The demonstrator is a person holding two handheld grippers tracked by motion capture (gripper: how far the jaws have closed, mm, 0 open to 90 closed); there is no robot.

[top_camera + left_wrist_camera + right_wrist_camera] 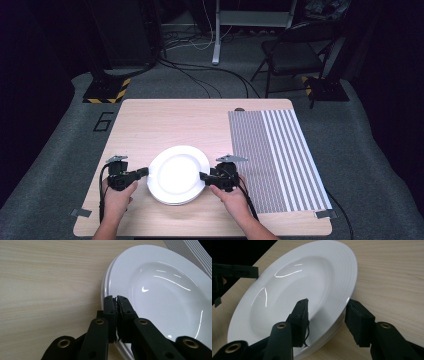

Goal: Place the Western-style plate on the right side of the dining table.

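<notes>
While the left gripper (117,298) jaws hide their pinched rim, right gripper (327,305) jaws straddle the plates (294,287) apart

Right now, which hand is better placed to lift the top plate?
Probably the right. Its tongs stand open astride the top plate rim, one jaw over it and one outside. The left tongs are shut at the rim, gripping nothing.
</notes>
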